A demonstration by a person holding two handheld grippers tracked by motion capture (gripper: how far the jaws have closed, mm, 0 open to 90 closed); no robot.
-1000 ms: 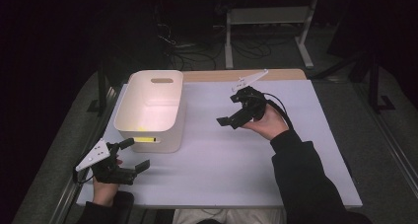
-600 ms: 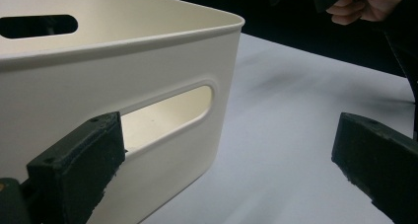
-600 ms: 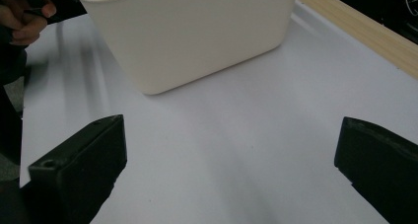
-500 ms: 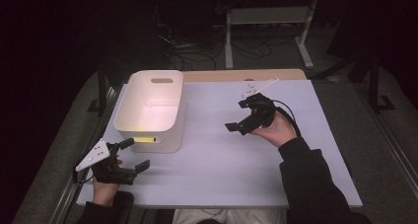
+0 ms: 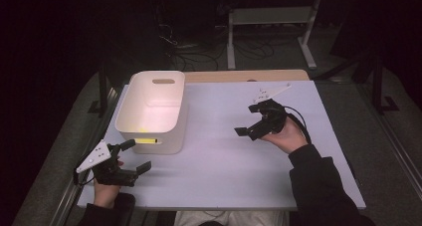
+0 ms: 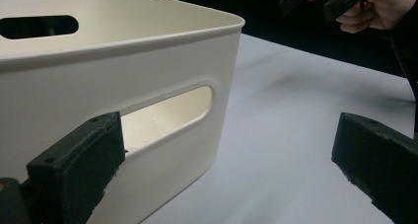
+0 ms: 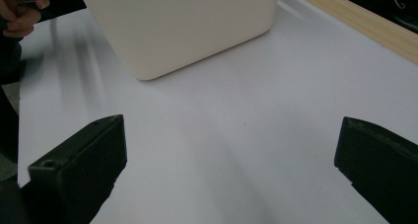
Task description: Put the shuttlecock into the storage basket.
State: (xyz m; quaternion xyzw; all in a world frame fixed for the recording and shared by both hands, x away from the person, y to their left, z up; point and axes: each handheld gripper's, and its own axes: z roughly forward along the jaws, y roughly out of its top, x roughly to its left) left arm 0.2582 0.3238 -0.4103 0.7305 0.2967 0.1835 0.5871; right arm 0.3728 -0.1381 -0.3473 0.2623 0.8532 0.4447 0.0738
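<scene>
I am holding my left gripper (image 5: pixel 133 159), jaws wide and empty, just beside the white bin (image 5: pixel 152 109) at the table's (image 5: pixel 224 151) left. My right gripper (image 5: pixel 249 129) is hovering wide and empty mid-table. Next move, I judge: closing on the bin's wall.

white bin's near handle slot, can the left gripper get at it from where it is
Probably yes. The left gripper sits open just off the white bin's near wall, and in the left gripper view the handle slot lies right beyond its jaws with nothing between them.

Dark room, metal stand (image 5: pixel 271 24) behind table (image 5: pixel 239 166)
</scene>
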